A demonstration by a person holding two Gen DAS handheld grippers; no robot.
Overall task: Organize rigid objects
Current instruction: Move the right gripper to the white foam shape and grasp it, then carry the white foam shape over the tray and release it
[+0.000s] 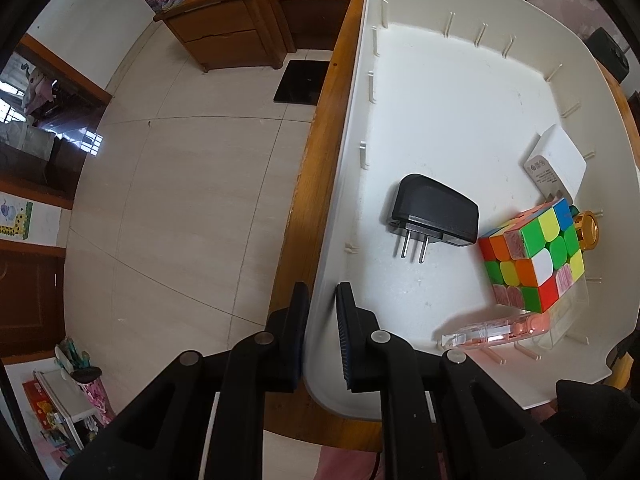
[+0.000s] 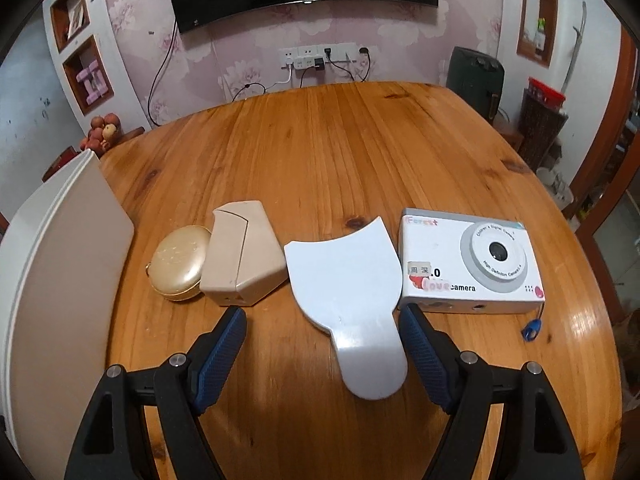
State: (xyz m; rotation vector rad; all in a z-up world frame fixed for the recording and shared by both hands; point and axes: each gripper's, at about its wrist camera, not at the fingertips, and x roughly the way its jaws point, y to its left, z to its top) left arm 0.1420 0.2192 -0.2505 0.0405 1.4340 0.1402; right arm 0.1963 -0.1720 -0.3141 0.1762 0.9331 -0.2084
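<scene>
The left hand-held gripper point(image 1: 322, 300) pinches the near wall of the white plastic bin point(image 1: 332, 208) at lower centre. The right hand-held gripper point(image 2: 320, 320), fingers spread, straddles the flat white paddle-shaped plastic piece point(image 2: 352, 300) on the wooden counter point(image 2: 340, 152).

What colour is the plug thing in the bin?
Black charger, with silver prongs; left wrist view shows it best.

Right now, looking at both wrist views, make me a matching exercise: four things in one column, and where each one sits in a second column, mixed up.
Things:
1. black plug adapter
2. toy camera
3. gold round case
4. white paddle

Places:
A. on the table, touching the beige box
B. inside the white bin, prongs towards the camera
C. between the open right gripper fingers
D. on the table, right of the paddle

Pairs: 1-B, 2-D, 3-A, 4-C
</scene>
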